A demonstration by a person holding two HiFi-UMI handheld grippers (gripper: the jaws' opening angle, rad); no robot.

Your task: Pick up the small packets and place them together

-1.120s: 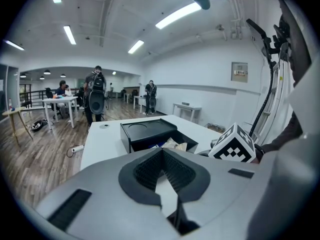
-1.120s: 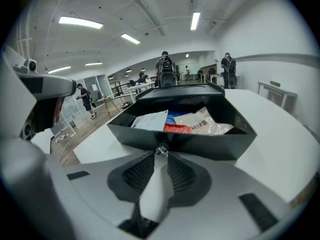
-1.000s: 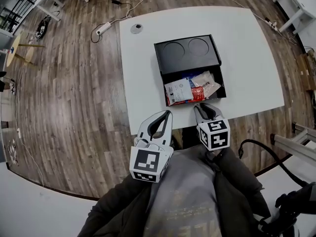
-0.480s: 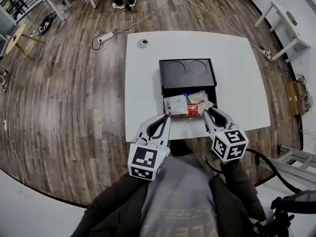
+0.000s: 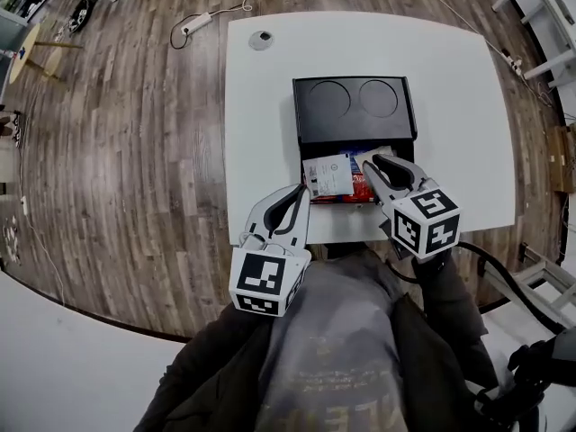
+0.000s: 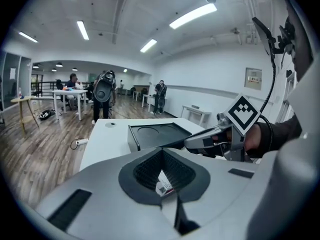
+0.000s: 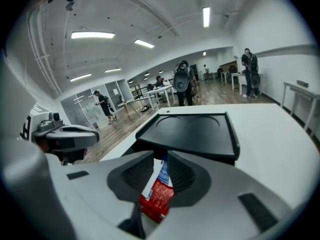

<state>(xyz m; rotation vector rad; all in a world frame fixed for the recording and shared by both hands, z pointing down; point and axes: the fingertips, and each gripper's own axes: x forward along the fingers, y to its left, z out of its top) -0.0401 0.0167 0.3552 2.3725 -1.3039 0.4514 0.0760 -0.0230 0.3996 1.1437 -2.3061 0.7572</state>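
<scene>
Packets (image 5: 329,175) partly behind the right gripper (image 5: 374,161)

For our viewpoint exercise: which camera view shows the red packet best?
The right gripper view: the red packet shows in the gap between that gripper's fingers, close up. The head view shows only a small red strip in the black box. The left gripper view shows none of it.

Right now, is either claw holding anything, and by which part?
Nothing looks held. The right gripper is open above the packets in the black box; the left gripper looks shut and empty.
</scene>
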